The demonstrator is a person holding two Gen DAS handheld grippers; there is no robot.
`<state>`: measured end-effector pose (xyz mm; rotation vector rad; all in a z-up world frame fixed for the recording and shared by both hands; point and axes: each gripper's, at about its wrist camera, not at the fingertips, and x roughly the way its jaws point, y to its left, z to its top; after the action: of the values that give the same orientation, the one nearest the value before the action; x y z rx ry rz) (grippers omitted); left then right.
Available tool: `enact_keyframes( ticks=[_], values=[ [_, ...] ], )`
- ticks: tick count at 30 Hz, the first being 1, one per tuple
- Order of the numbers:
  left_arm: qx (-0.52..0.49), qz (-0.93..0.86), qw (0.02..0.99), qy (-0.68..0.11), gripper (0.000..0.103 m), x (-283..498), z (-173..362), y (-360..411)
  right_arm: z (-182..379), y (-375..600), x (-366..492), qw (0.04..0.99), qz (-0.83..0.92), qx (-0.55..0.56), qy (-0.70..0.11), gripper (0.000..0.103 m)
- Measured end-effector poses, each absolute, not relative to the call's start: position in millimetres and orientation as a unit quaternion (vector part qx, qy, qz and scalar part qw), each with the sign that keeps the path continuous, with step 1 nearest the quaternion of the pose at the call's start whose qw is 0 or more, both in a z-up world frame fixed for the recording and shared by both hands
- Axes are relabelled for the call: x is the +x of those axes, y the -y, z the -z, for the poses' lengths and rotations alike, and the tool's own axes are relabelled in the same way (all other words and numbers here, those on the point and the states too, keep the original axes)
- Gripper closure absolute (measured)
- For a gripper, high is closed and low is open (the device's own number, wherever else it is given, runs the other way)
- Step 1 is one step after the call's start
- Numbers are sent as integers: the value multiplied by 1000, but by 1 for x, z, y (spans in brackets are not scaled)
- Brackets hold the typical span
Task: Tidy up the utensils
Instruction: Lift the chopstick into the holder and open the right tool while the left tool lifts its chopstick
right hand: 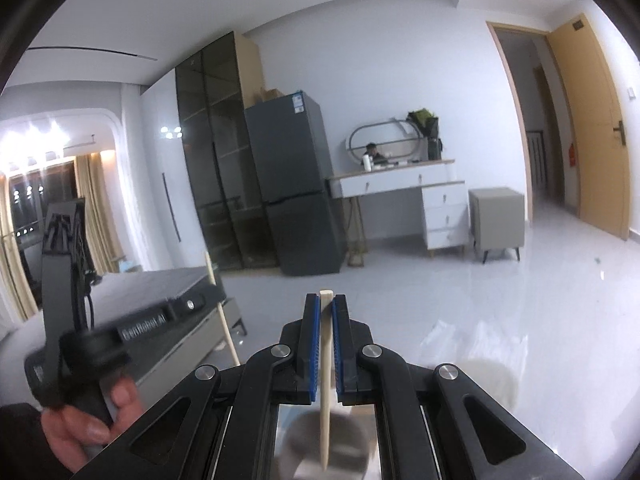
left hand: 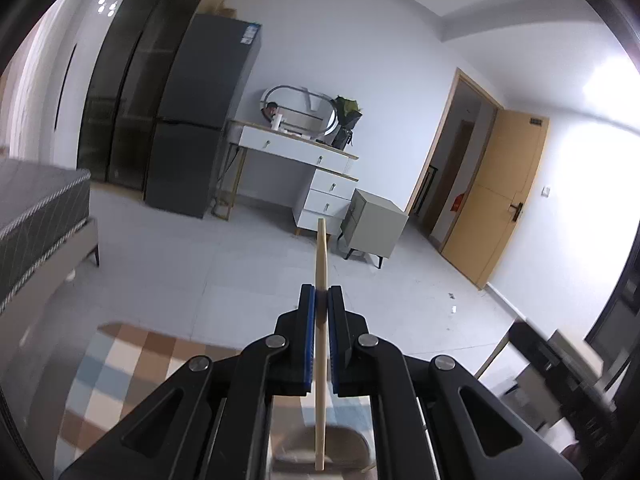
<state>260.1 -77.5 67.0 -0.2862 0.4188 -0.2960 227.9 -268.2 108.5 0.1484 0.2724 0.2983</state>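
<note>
My left tool [left hand: 321, 294] is clamped on a pale wooden utensil [left hand: 321, 264], a flat slat seen edge-on that runs from 12 o'clock, past the blue pads [left hand: 309, 320], down to 6 o'clock under the tool. My right tool [right hand: 326, 306] is likewise closed on a second wooden stick [right hand: 326, 380]: its squared end peeks just above the pads and its tapered end hangs toward 6 o'clock. Both pieces are up in the air, over the floor [left hand: 192, 256], not resting on anything I can see. In the right view my left hand [right hand: 86, 428] shows at 8 o'clock, gripping the other tool's handle.

I judge both utensils light, stiff and dry, so the grip needs little force, though smooth wood could pivot between the pads. Each is held off-centre, so the long free end may swing. A hold nearer the middle would steady it. A blurred round shape sits below each tool at 6 o'clock, possibly a holder, but I cannot tell.
</note>
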Motion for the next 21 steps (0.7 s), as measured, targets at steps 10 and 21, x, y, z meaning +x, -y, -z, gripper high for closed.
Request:
enact_keyframes(
  ticks=[10,21],
  values=[
    [-124,191,946,-232,101,281,-23,95,-64,276,266,973,-143,102,-150,98],
    [-97,196,948,-231,101,253,-22,103,-35,284,262,966,-142,115,-181,98]
  ],
)
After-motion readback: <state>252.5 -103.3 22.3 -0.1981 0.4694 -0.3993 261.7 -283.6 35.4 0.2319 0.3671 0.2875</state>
